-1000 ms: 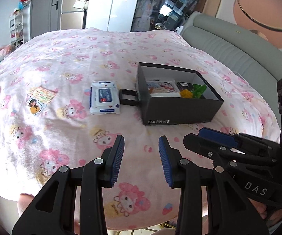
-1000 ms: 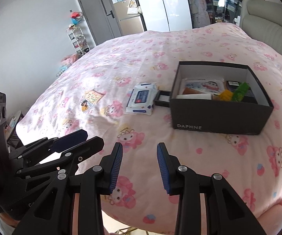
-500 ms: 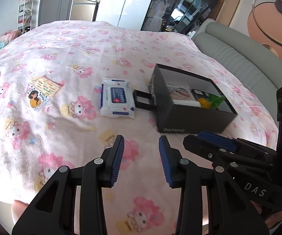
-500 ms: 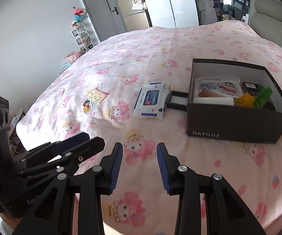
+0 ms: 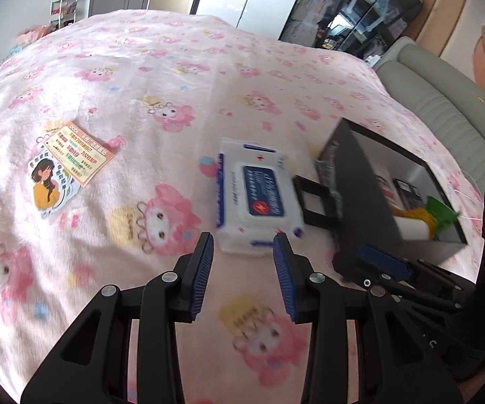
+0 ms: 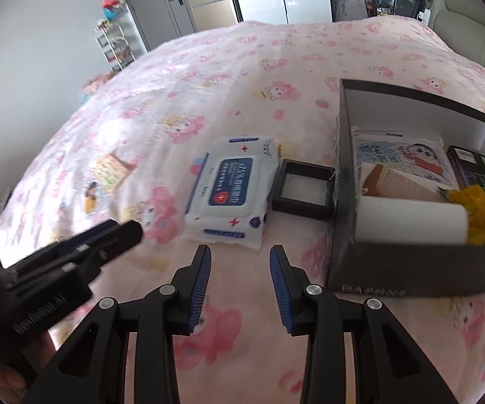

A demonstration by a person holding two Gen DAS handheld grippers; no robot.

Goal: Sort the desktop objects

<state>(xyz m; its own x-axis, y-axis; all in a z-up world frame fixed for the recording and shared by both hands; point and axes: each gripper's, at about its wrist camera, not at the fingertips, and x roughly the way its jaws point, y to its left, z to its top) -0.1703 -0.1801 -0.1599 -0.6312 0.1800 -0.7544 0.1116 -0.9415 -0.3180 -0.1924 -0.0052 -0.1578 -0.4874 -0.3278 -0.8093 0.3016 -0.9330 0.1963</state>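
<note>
Wet-wipes pack [image 5: 257, 198] lies on the bed [image 5: 124, 77], left of a black box [image 6: 411, 269]. Both hand-held grippers, left [image 5: 243, 266] and right [image 6: 240, 269], are part-open and empty; the soft pack may slip or buckle.

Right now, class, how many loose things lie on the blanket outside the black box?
3: the wipes pack mid-blanket, the small black tray between it and the box, the flyer far left.

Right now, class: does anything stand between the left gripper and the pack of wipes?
Nothing visible does. The left gripper is open and empty, just short of the pack of wipes, with only bare pink blanket beneath.
</note>
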